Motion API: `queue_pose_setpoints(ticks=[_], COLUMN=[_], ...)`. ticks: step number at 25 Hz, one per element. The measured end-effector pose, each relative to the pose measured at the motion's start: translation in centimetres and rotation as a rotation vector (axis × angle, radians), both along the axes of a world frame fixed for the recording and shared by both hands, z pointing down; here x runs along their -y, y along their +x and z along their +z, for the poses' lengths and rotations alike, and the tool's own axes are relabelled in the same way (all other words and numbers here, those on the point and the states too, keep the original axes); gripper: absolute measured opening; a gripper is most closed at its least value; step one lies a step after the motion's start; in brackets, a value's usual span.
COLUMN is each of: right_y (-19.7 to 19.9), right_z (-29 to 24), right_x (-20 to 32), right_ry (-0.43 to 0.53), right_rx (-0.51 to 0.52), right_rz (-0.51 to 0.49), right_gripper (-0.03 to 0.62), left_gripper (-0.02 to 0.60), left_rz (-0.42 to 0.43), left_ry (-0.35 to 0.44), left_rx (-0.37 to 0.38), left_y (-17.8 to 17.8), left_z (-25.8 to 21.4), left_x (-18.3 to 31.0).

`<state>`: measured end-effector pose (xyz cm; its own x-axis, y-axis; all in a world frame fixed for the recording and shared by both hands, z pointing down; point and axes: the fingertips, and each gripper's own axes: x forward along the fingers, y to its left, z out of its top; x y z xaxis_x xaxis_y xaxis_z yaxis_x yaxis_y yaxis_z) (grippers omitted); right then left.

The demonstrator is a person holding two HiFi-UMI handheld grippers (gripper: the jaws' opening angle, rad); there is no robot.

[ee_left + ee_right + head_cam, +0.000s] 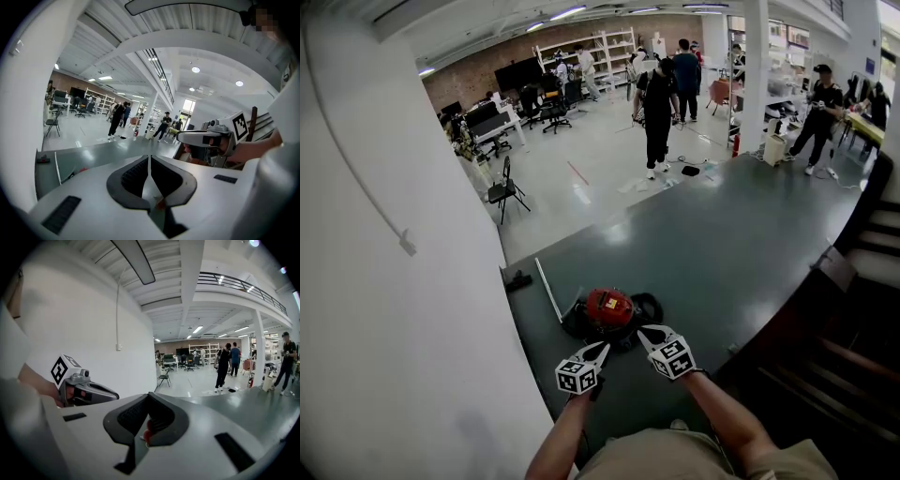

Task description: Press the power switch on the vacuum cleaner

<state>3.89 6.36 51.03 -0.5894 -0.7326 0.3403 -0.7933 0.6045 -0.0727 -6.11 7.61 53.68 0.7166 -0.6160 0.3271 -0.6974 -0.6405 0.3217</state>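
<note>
A red and black vacuum cleaner [609,308] sits on the dark green floor right in front of me. Both grippers hover just short of it, pointing at its near side. My left gripper [599,351] is near its front left. My right gripper [646,332] is near its front right, almost over the body. In the left gripper view the jaws [149,165] meet in a line with nothing held. In the right gripper view the right gripper [149,401] is likewise shut, and a sliver of the red vacuum cleaner [147,434] shows below the jaws.
A white wall [403,281] runs along the left. A thin metal wand [548,291] and a black floor nozzle [517,279] lie left of the vacuum. Dark wooden stairs [853,328] rise at the right. A folding chair [504,190] and several people [658,112] stand farther off.
</note>
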Motion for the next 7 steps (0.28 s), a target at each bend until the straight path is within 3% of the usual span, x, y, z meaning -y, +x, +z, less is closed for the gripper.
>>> queue_pose_setpoints(ticks=[7], right_y=[1.5], right_z=[1.4], right_x=[-0.2], right_ry=[-0.02], right_rx=[0.013], right_rz=[-0.013], right_gripper=[0.008], left_gripper=[0.008], left_rz=[0.009], left_ry=[-0.034], left_rx=[0.012], left_y=[0.5], left_z=[1.7], left_x=[-0.2])
